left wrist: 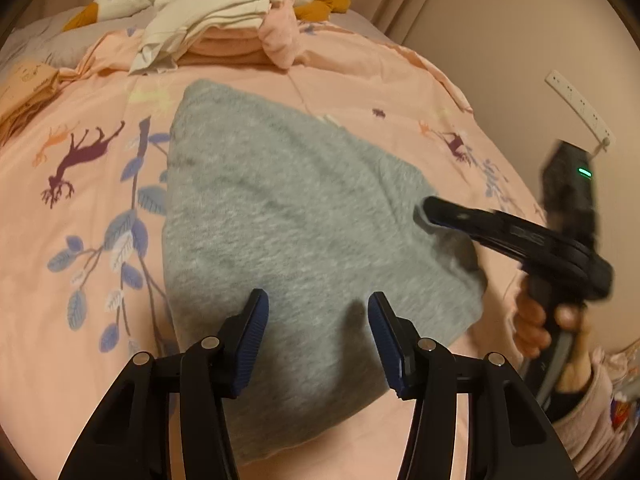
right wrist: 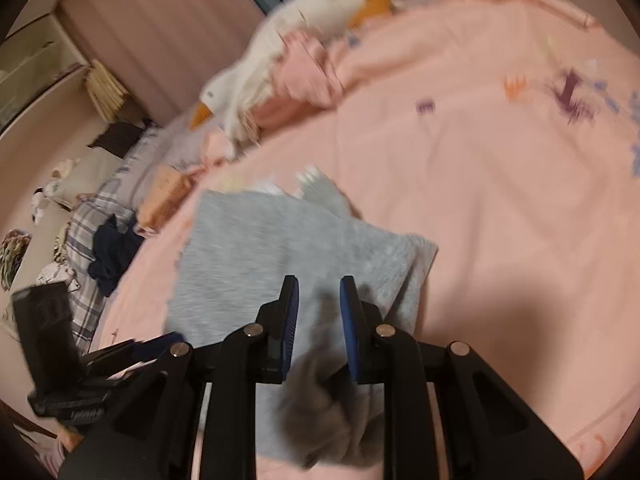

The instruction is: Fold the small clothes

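A grey garment (left wrist: pixel 280 220) lies folded on the pink printed bedspread (left wrist: pixel 48 320). My left gripper (left wrist: pixel 318 320) hovers open over its near part, with nothing pinched between the blue pads (left wrist: pixel 252 340). At the garment's right edge my right gripper (left wrist: pixel 430 208) reaches in from the side, held by a person's hand (left wrist: pixel 532 320). In the right wrist view, a bunched fold of the grey garment (right wrist: pixel 260 248) rises between the narrow jaws of the right gripper (right wrist: pixel 319 308), which is shut on it. The left gripper (right wrist: pixel 160 344) shows blurred at the lower left.
A stack of cream and pink clothes (left wrist: pixel 224 28) and a white goose plush (left wrist: pixel 120 0) sit at the far side of the bed. A power strip (left wrist: pixel 580 108) hangs on the wall at right. A dark garment (right wrist: pixel 112 256) lies on plaid bedding (right wrist: pixel 88 220) at left.
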Motion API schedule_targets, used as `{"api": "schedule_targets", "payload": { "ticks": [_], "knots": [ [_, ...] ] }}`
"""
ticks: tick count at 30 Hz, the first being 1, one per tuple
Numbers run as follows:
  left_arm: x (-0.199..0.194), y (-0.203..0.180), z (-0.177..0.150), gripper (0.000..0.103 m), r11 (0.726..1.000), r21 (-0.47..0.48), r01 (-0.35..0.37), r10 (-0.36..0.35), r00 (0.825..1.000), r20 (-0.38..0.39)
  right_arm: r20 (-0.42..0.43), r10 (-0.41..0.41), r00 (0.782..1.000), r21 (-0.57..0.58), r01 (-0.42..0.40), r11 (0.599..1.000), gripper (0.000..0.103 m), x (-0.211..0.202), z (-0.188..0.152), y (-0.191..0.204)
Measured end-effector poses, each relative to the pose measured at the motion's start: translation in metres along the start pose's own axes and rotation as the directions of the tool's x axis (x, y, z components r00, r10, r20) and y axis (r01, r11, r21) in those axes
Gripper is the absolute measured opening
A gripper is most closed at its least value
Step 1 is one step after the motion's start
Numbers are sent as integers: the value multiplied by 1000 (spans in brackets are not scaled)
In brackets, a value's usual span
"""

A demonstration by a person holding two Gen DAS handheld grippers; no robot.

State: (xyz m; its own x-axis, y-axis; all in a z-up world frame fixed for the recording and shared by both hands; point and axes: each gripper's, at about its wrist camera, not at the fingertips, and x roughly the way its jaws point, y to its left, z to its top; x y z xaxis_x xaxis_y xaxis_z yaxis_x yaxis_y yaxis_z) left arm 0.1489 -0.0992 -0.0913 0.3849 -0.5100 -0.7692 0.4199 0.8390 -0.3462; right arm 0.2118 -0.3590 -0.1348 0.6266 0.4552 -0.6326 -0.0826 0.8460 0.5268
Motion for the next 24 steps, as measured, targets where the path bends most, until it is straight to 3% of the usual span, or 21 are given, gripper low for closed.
{"api": "schedule_targets", "payload": {
  "ticks": [2,4,7,12,15,18,21,24],
  "knots": [
    [0,1,-2,53,1000,8,10,-10,1000,2,-59,-66,996,20,67,998,14,21,-1,-11],
    [-1,0,-1,53,1000,5,8,-8,1000,-4,-72,-81,994,37,84,996,12,32,-2,-18],
    [-8,-4,6,53,1000,-1,10,-10,1000,-9,-48,-83,995,21,85,996,17,21,1,-11],
    [-10,-6,34,53,1000,-7,5,-5,999,36,58,-9,998,-89,14,996,20,-22,-5,14],
    [-1,-6,59,53,1000,-25,13,-11,998,63,51,50,997,-145,-42,989,20,-32,-17,27],
    [15,-5,80,53,1000,-20,-8,9,997,72,6,35,999,-204,-33,979,20,-26,-33,36],
    [37,3,92,53,998,-30,-49,51,998,43,-19,15,1000,-235,-19,972,20,-21,-46,35],
    [64,20,98,52,993,-93,-69,66,997,-33,-41,7,999,-239,-16,971,18,-17,-54,30]
  ]
}}
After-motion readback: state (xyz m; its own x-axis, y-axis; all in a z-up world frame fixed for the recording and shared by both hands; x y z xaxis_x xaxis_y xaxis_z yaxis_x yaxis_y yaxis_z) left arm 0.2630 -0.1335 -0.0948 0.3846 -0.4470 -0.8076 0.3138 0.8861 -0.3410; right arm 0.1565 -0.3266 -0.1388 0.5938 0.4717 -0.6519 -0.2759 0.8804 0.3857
